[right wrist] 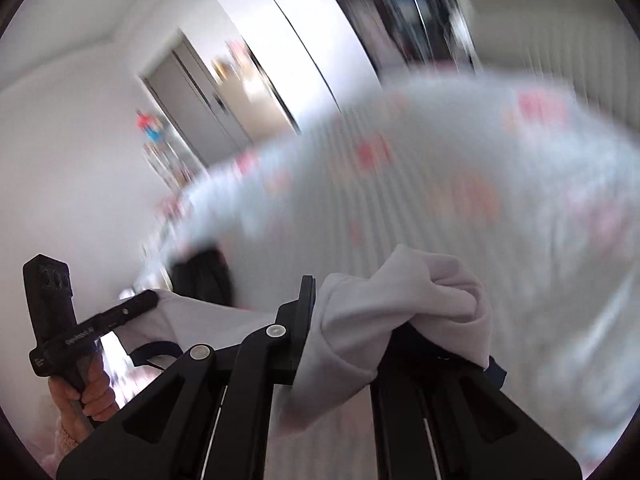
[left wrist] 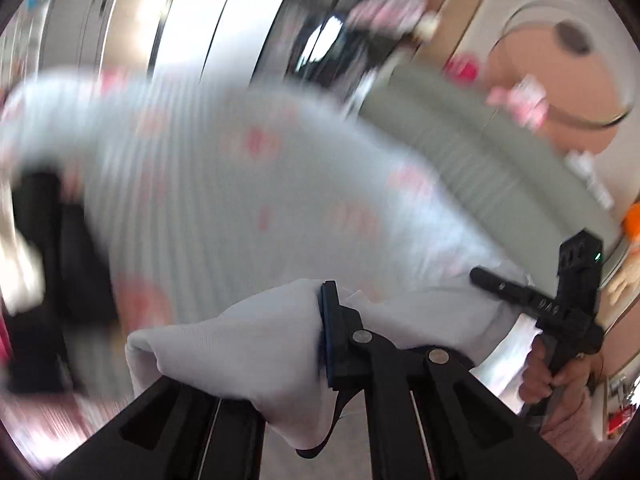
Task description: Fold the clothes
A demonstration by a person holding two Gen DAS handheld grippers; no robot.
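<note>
Left gripper (left wrist: 280,344): clamped on a bunched edge of white cloth, the fabric wrapped over and hiding one finger; the blue-padded finger (left wrist: 326,336) presses against the cloth from the side.

Right gripper (right wrist: 352,320): likewise clamped on a wad of the same white cloth, which folds over and covers one finger; the other finger (right wrist: 306,312) stands bare beside the wad.

Garment (left wrist: 224,184): pale blue-white, ribbed, with pink printed spots (heavily motion-blurred). It billows up and away from both grippers, spread in the air in front of them, its held hem strung between the two.

Left wrist view only: a grey-green ribbed surface (left wrist: 480,136) behind the garment, and the right gripper (left wrist: 500,286) at the right edge, gripped by a hand (left wrist: 556,376), with the white hem reaching it.

Right wrist view only: a white wall with a doorway (right wrist: 208,96), and the left gripper (right wrist: 132,308) at the lower left, held by a hand (right wrist: 90,396) with a pink fuzzy sleeve (right wrist: 60,444).
</note>
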